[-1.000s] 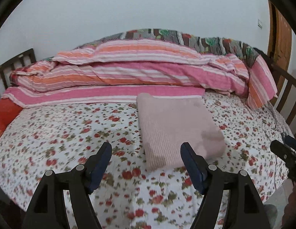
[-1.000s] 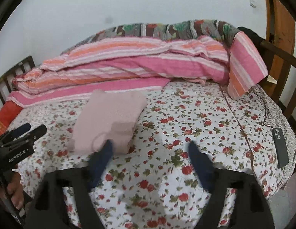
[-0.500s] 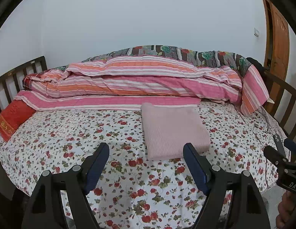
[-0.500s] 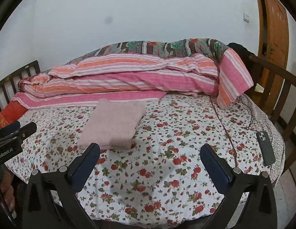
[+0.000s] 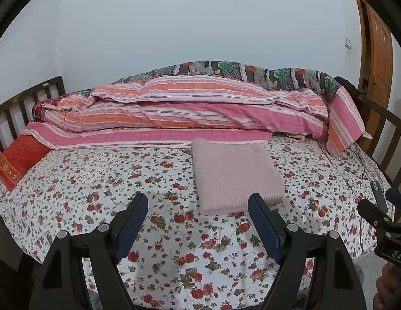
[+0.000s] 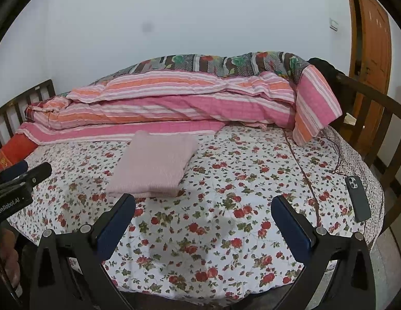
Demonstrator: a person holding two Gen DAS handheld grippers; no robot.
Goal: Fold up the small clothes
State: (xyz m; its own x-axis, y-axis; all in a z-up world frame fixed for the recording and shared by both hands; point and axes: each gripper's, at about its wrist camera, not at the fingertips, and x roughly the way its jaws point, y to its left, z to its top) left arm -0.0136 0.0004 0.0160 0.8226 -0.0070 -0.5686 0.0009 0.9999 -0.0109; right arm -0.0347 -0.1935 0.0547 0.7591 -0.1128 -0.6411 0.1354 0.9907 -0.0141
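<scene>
A plain pale wall [image 5: 200, 20] is seen behind a bed [image 6: 200, 206] that is covered with a white sheet printed in red flowers and framed by dark wooden slatted rails [image 5: 24, 98]. A pink and orange striped quilt [image 5: 187, 108] is piled along the far side against a patchwork blanket [image 6: 213, 62]. A wooden door [image 6: 368, 33] is set at the right, with a wall switch [image 6: 333, 24] beside it.

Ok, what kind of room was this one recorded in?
Most likely a home bedroom: a bed with a floral sheet and dark wooden rails, a striped quilt piled along the wall, and a wooden door at the right.
</scene>
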